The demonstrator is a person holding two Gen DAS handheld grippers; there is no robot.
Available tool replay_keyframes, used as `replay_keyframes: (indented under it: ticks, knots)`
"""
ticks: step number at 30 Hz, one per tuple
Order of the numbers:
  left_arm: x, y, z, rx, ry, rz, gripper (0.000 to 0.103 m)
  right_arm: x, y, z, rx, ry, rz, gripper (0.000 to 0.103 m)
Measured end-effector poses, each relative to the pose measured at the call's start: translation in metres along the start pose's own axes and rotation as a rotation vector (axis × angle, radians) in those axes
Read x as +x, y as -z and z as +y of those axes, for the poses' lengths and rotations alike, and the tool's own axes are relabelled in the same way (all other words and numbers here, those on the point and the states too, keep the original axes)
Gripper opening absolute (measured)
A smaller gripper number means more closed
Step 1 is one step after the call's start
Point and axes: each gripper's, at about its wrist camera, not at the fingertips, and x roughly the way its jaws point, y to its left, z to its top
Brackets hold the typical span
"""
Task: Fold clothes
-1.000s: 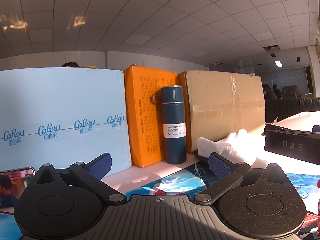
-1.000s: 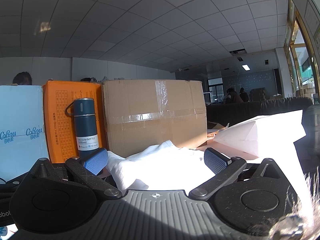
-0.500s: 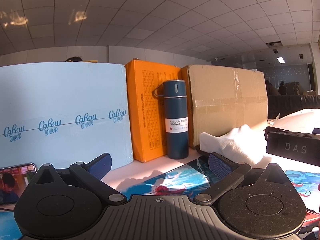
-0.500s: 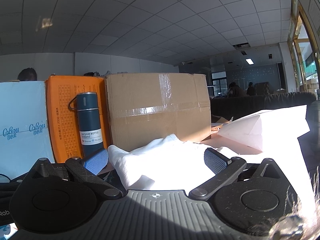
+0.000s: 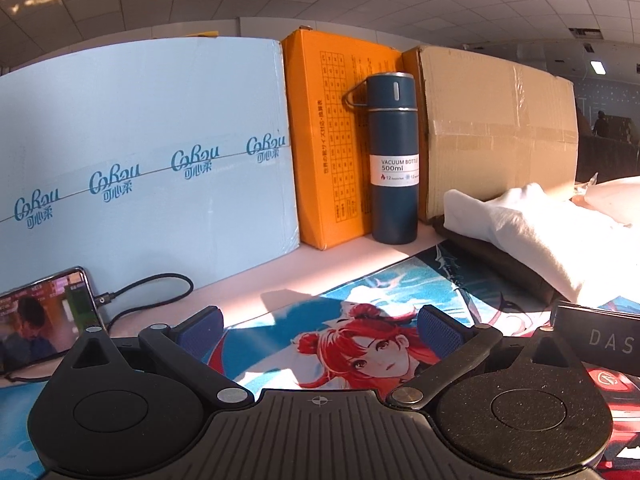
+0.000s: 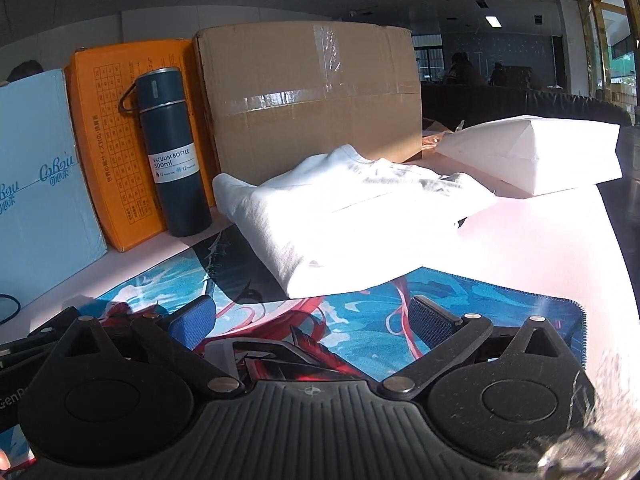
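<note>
White garment (image 5: pixel 532 232): in your left wrist view it lay bunched toward the right side of the tabletop (image 5: pixel 344 264), its near part draped over the far right corner of the printed desk mat (image 5: pixel 360 304), in front of the brown cardboard box (image 5: pixel 496 128). Your left gripper (image 5: pixel 320 328) was released, jaws spread wide, nothing between the blue pads (image 5: pixel 438 330); it hung over the mat, well apart from the garment. Along the far edge stood the pale blue box (image 5: pixel 144 152), the orange box (image 5: pixel 332 136) and the dark vacuum bottle (image 5: pixel 394 160), upright, just in front of the orange box. A phone (image 5: pixel 44 320) with a cable lay at the left. A black case marked DAS (image 5: pixel 600 336) sat at the right.

Right wrist view: the garment (image 6: pixel 352 220) lay roughly folded in strong sunlight, its near edge on the mat (image 6: pixel 460 300). Your right gripper (image 6: pixel 310 320) was likewise released, jaws apart and empty, near the garment's near edge but not touching it. A white paper bag (image 6: pixel 532 152) lay beyond, toward the far right corner.
</note>
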Motion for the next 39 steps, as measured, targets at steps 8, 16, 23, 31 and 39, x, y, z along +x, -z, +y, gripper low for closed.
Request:
replay_keyframes:
  ticks: [8,16,23,31,39]
  knots:
    - [0.021,0.002,0.015,-0.055,-0.025,0.141,0.103,0.016,0.007,0.017,-0.058,0.007,0.140,0.103]
    - [0.043,0.007,0.023,-0.055,0.030,0.272,0.103,0.023,0.005,0.031,-0.114,0.065,0.173,0.103]
    - [0.047,0.006,0.029,-0.041,0.069,0.278,0.103,0.035,0.001,0.040,-0.115,0.083,0.178,0.103]
    - [0.047,0.006,0.026,-0.041,0.060,0.276,0.103,0.035,0.001,0.039,-0.113,0.079,0.176,0.103]
    - [0.047,0.006,0.026,-0.042,0.062,0.277,0.103,0.035,0.001,0.040,-0.114,0.080,0.175,0.103]
